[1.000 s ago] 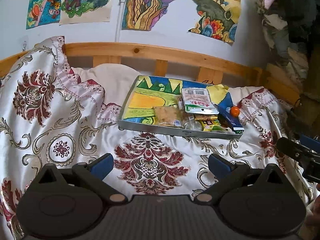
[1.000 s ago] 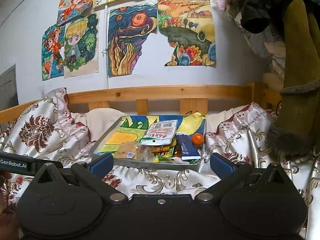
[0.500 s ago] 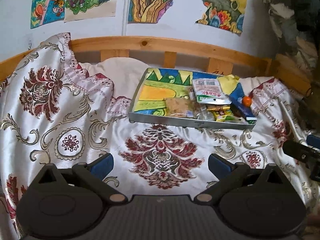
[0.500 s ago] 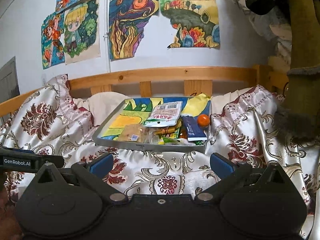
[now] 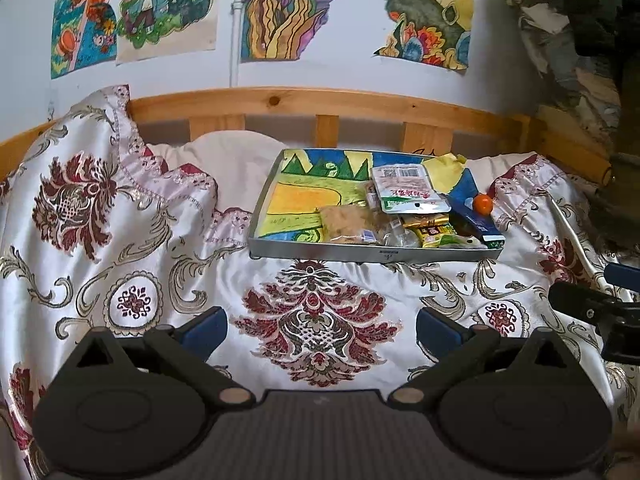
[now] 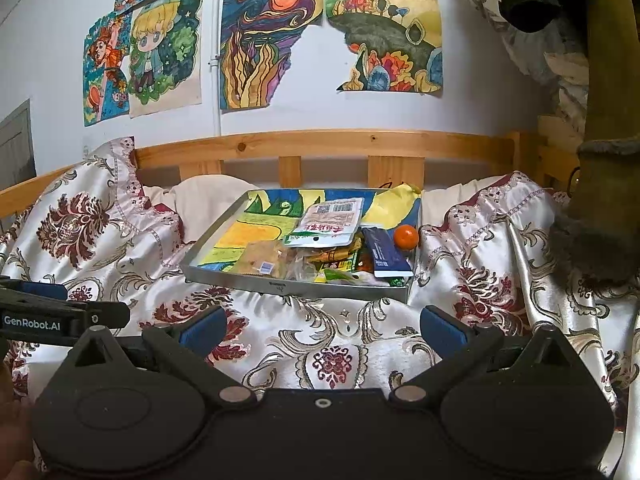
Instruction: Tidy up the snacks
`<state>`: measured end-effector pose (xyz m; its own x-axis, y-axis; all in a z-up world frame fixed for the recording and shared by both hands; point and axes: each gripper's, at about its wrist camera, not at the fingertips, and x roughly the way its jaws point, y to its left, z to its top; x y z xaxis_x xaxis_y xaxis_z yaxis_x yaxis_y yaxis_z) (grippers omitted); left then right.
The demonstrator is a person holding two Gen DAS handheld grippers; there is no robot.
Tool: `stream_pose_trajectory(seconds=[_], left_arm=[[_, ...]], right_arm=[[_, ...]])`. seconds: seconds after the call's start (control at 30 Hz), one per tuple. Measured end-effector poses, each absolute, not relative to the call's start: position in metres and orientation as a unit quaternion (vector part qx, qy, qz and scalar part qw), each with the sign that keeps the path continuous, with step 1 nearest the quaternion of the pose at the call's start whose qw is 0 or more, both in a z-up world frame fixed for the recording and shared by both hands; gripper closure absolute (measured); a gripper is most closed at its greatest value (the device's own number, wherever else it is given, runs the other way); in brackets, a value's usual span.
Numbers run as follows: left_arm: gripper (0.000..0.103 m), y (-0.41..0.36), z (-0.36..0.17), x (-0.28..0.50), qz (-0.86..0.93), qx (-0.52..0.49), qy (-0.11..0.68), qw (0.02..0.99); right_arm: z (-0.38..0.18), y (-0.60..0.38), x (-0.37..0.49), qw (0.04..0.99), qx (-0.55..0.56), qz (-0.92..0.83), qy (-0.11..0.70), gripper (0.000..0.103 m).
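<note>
Tray (image 5: 372, 255): one, shallow metal, sitting on the patterned bedspread (image 5: 120, 240) near the wooden rail (image 5: 320, 100), lined with a coloured drawing.
Snacks: all heaped in the tray's right half; left half bare down to the drawing.
Count, as far as visible: one white packet with red print (image 5: 408, 194) on top; one pale crumbly packet (image 5: 346, 226) at the front; one dark blue box (image 5: 474, 220) along the right wall; one small orange fruit (image 5: 482, 204) at the right edge, whether inside the tray or resting on the cloth hard to tell; several yellow and green wrappers (image 5: 434, 234) underneath, overlapping too much to count.
Left claw (image 5: 322, 326): fingers spread wide, gripping nothing, hovering over the bedspread well short of the tray.
Right claw (image 6: 322, 326): likewise spread, holding nothing, also short of the tray.
Progress: fits either a jumble waiting to be sorted, or snacks already gathered into the tray from elsewhere; not settled by this view.
Left to do, if sorting within the tray is meant: pile overlapping, nothing laid in rows.
</note>
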<state>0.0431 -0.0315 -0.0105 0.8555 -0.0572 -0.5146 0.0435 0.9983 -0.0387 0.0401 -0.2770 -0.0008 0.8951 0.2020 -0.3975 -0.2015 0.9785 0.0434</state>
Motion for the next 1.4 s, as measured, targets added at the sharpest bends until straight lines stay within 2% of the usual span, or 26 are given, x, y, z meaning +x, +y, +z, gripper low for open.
stream_pose_trajectory(seconds=[1.4], left_arm=[[0.001, -0.0319, -0.0106, 0.0411, -0.035, -0.002, 0.261, 0.965]], right_arm=[[-0.0051, -0.2709, 0.0419, 0.971, -0.012, 0.105, 0.214, 0.001]])
